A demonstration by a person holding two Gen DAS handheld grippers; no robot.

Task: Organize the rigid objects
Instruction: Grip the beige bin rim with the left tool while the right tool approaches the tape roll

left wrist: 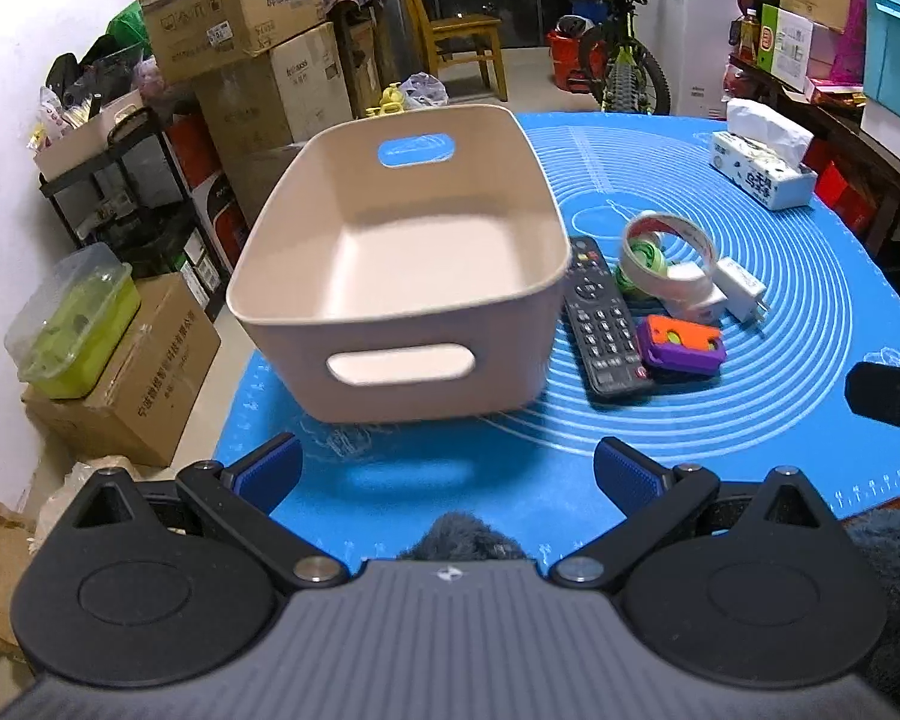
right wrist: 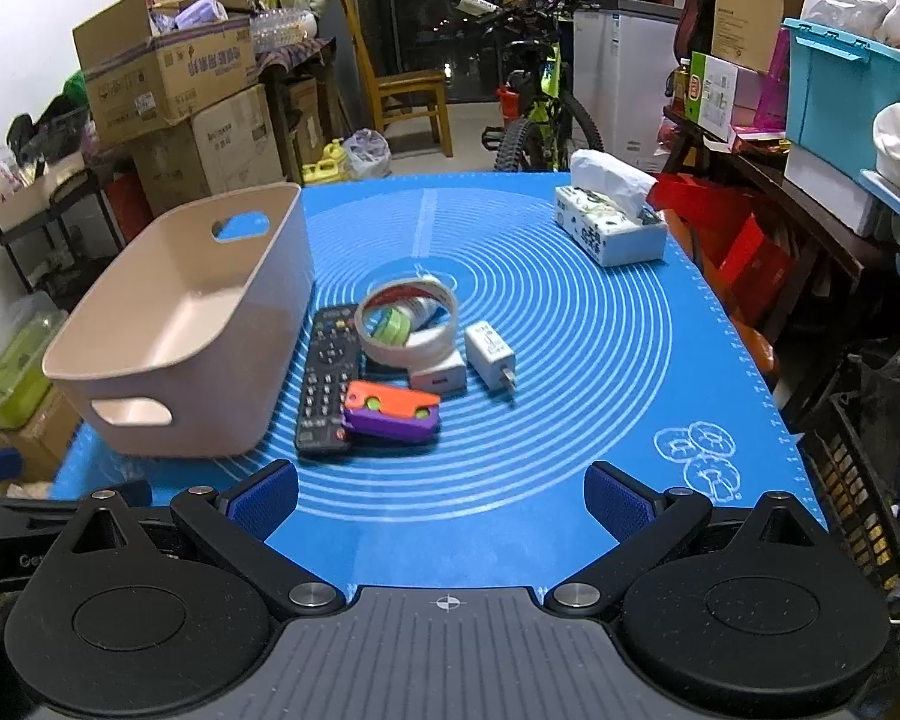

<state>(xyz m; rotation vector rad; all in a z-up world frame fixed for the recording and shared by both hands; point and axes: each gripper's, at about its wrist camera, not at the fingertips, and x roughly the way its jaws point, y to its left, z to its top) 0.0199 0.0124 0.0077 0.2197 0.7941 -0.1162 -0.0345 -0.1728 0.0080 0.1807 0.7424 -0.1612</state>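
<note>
Both grippers, left (left wrist: 447,474) and right (right wrist: 441,498), hover with ribbed blue jaws spread wide, holding nothing. Smooth beige plastic bin (right wrist: 180,330) sits empty on blue ringed mat (right wrist: 600,360). Just right of bin: black remote (right wrist: 325,381), tape ring (right wrist: 405,324), white charger (right wrist: 491,354), orange-purple block (right wrist: 390,411).
</note>
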